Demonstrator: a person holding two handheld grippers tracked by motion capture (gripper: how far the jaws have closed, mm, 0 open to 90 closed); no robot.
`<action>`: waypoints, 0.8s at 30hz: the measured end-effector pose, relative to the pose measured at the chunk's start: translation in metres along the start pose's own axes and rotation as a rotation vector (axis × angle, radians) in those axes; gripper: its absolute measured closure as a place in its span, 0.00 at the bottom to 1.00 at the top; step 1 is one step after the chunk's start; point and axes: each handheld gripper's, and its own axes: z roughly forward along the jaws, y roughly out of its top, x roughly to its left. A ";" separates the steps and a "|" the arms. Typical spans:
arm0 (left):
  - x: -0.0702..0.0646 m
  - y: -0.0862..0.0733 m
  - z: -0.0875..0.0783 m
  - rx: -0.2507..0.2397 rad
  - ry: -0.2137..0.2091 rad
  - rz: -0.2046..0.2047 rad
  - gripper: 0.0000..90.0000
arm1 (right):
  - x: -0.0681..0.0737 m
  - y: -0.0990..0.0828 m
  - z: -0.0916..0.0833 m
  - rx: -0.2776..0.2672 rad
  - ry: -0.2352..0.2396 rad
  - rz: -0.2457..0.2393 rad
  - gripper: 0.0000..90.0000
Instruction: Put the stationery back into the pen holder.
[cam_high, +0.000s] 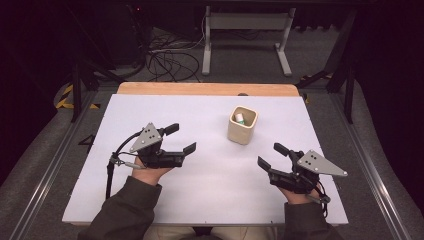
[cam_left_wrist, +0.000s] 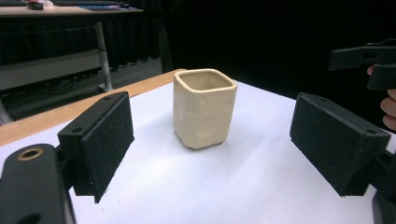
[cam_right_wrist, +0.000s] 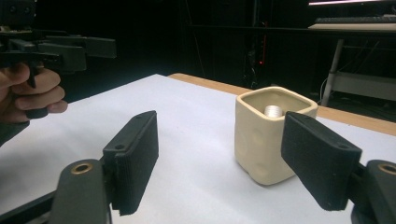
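On the white table (cam_high: 200, 200), left gripper (cam_high: 181, 138) and right gripper (cam_high: 272, 156) both spread, flanking a cream cup (cam_high: 242, 125).

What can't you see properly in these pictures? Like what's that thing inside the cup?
- The small white item in the cup: too small in the high view to identify.
- Same item in the right gripper view: the cup's wall hides all but its top.
- Cup's inside, left gripper view: hidden behind its wall.

Counter (cam_high: 210, 89): wooden, covered by a white sheet (cam_high: 200, 190). One cream square cup (cam_high: 242, 125) stands upright on the sheet, toward two o'clock.
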 end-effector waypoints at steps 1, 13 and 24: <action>0.000 0.000 -0.001 -0.002 0.002 0.002 0.16 | 0.000 0.000 0.000 0.001 0.001 0.002 0.31; -0.004 -0.004 -0.022 -0.012 0.039 0.007 0.14 | -0.001 0.000 -0.002 -0.011 -0.001 0.001 0.30; -0.006 -0.002 -0.038 -0.038 0.051 0.014 0.12 | -0.002 -0.001 -0.001 -0.003 -0.001 0.010 0.28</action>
